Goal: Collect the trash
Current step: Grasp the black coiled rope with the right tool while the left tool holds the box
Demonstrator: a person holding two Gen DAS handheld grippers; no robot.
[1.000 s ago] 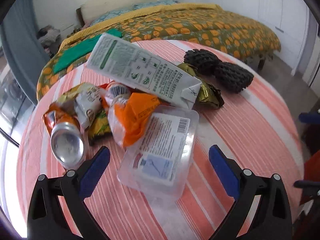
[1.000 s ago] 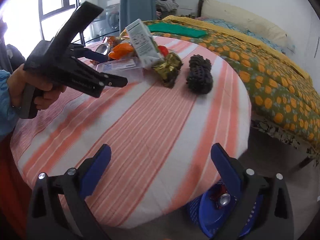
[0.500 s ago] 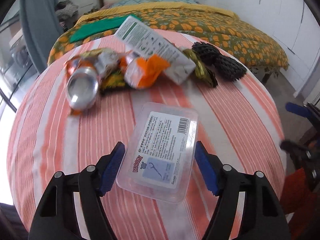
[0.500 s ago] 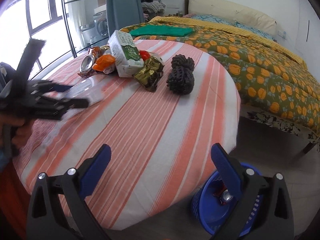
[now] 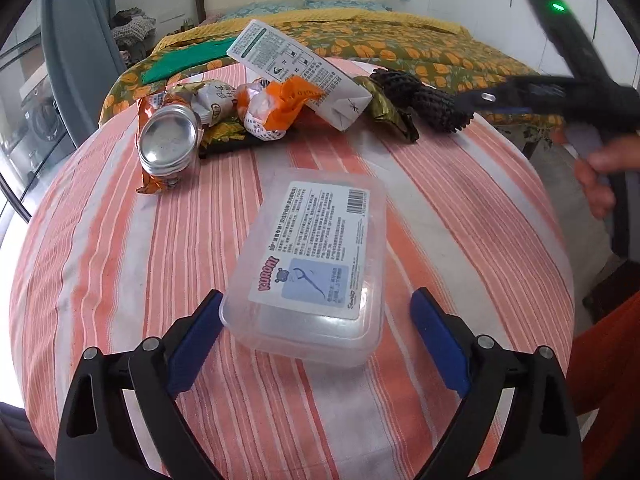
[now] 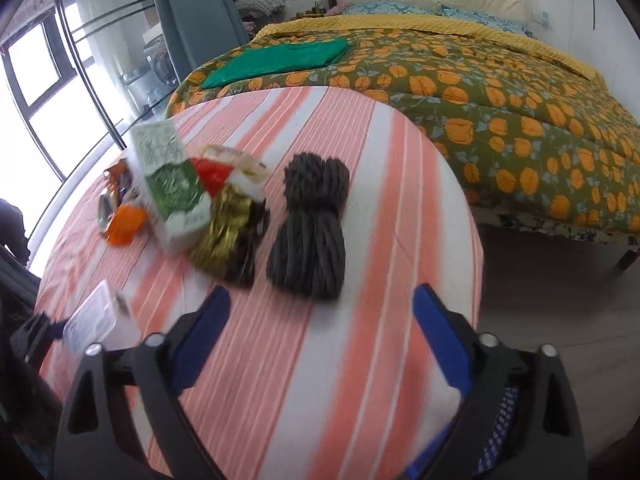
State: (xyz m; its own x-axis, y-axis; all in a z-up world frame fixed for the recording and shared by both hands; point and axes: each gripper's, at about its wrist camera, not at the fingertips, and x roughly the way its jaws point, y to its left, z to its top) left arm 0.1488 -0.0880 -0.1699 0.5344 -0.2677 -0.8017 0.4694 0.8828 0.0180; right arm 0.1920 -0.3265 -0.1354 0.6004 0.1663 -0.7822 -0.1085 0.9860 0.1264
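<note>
Opening again, the left gripper [image 5: 316,340] is letting go of the clear plastic box [image 5: 308,264], now dragged clear of the trash heap toward the table's [image 5: 100,280] near edge; the right gripper [image 6: 320,340], empty, is closing toward the black foam netting [image 6: 310,224].

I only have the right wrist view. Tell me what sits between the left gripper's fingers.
Observer: A clear plastic box, lying flat on the striped tablecloth, label up. The left gripper has its jaws opening around it.
Operator: Say whether the pads touch it.
Observer: The left pad is right at the box's near corner, though I cannot tell whether it touches. The other pad stands clear.
Operator: Give me the can's pose.
Observer: The silver can lies on its side, left of the orange wrapper, with its flat end toward the left camera.
</note>
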